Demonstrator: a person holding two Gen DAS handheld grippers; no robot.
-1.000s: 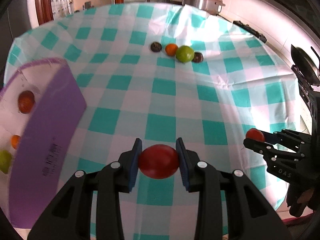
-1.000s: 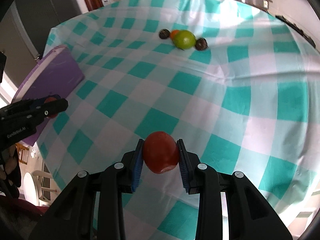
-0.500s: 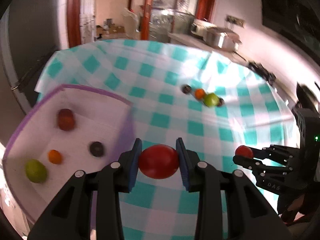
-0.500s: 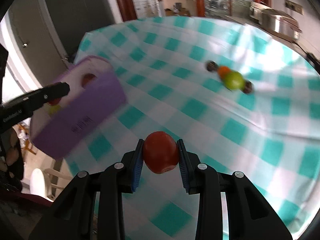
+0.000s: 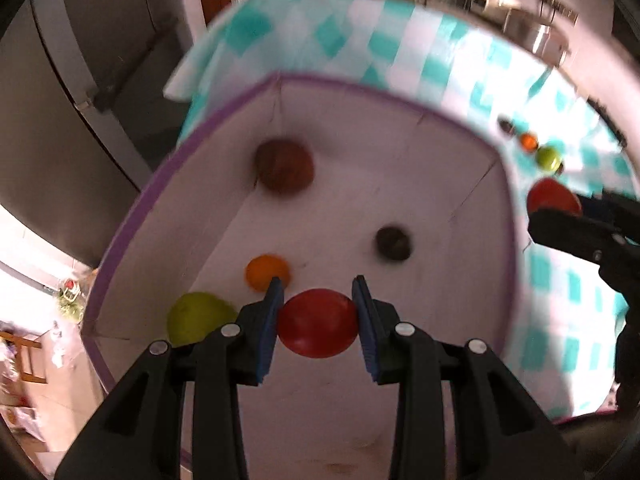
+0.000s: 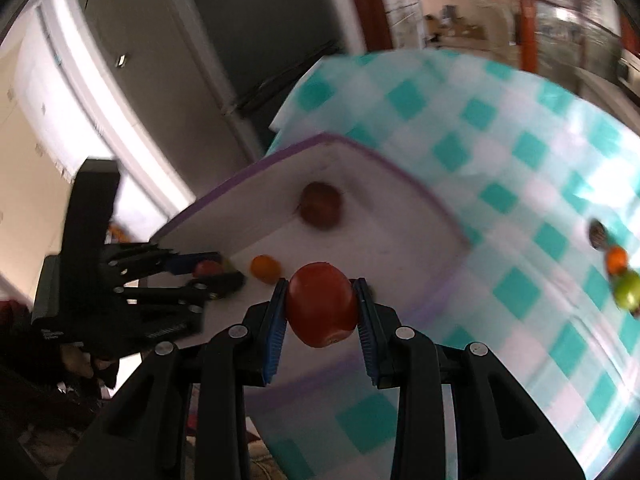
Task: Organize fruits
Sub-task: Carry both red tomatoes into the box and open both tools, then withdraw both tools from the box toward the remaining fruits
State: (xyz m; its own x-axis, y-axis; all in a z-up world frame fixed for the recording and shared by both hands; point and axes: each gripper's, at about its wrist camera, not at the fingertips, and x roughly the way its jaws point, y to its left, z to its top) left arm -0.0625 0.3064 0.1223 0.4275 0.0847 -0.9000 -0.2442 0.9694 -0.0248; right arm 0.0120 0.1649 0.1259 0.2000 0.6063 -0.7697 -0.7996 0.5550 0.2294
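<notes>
My left gripper [image 5: 318, 312] is shut on a red tomato [image 5: 318, 323] and holds it over the purple-rimmed white box [image 5: 400, 100]. In the box lie a dark red fruit [image 5: 285, 170], an orange [image 5: 267, 272], a green fruit [image 5: 198, 318] and a small dark fruit [image 5: 393, 242]. My right gripper [image 6: 320, 304] is shut on another red tomato [image 6: 322, 304] above the box's near corner [image 6: 440, 288]; it also shows in the left wrist view [image 5: 554, 204]. The left gripper shows in the right wrist view [image 6: 208, 270] inside the box.
Several fruits stay on the teal checked tablecloth [image 6: 500, 160]: a green one [image 6: 627, 294], an orange one [image 6: 616, 260] and a dark one [image 6: 598, 232]. The box sits at the table's left edge beside a dark cabinet [image 5: 80, 80].
Both grippers have swung left with their tomatoes. The left one now hangs over the inside of the box, the right one over its near corner.
</notes>
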